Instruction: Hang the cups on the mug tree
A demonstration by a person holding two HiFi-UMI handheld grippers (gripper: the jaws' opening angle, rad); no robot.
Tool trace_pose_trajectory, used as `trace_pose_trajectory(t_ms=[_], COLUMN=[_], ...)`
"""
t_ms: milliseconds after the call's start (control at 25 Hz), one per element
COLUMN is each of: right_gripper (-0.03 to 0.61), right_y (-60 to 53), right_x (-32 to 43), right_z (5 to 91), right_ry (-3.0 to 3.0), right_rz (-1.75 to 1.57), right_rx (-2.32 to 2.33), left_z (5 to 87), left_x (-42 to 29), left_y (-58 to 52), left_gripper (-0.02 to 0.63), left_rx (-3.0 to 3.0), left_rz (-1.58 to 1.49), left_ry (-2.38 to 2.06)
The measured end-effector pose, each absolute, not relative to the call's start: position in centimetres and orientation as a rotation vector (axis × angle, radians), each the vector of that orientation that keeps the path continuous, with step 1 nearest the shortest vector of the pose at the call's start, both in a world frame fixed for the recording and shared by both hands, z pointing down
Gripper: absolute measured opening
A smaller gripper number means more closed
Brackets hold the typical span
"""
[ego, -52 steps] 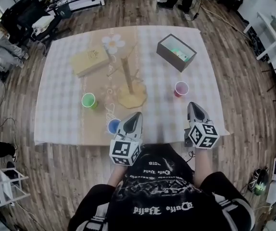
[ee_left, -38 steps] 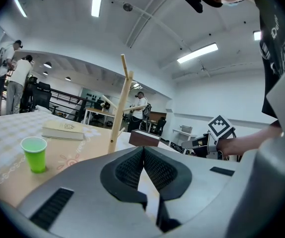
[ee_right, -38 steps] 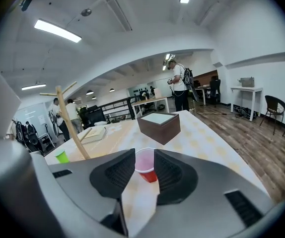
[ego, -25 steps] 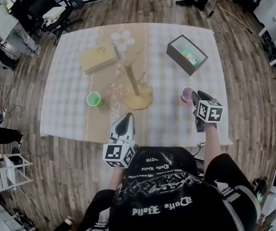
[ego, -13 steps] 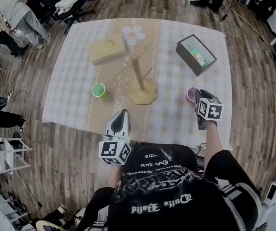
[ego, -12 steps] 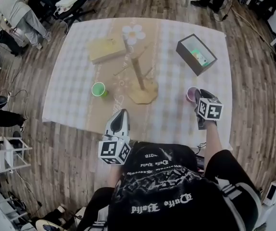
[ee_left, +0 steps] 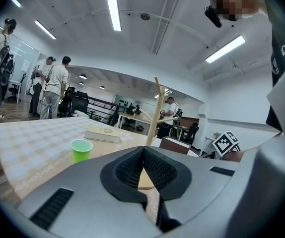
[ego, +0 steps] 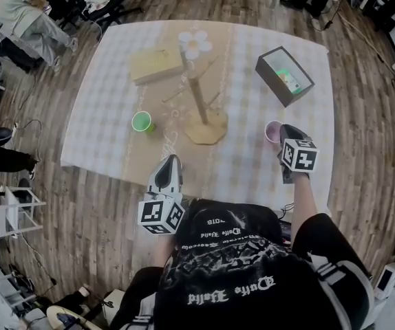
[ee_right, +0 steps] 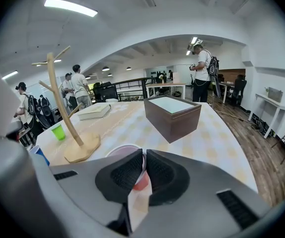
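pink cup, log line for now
right gripper: jaws just closed onto pink cup rim | left gripper: shut, empty | mug tree: bare

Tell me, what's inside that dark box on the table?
Inside the box shows a pale surface with a small green thing near one wall, too small to identify. Anything beneath that surface is covered.

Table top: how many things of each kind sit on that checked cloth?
Cups: 3 (green plastic cup, pink plastic cup, blue cup)
Wooden mug tree: 1
Tan book: 1
Dark brown box: 1
Total: 6
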State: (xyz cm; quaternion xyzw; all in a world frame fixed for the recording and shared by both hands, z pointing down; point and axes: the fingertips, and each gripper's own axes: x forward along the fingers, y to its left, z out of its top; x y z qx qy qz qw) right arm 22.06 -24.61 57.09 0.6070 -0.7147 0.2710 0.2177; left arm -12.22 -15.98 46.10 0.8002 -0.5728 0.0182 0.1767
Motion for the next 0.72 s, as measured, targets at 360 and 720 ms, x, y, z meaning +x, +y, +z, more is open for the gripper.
trace_pose_trajectory(t_ms=[360, 720], right_gripper=[0.029, 0.029], right_y=[-26.3, -28.8], right_x=[20.6, 16.2], right_z=[54.6, 52.3], right_ry=[-2.021, -2.09], right_rz=[0.667, 0.523], right_rx=[1.738, 1.658], left_z=[46.3, 46.4], left_x=[-12.6, -13.7], left_y=[-16.0, -16.1], left_gripper=[0.02, 0.02], left_rx=[2.245, 2.216], left_rz=[0.046, 0.046], left_ry=[-1.632, -1.662])
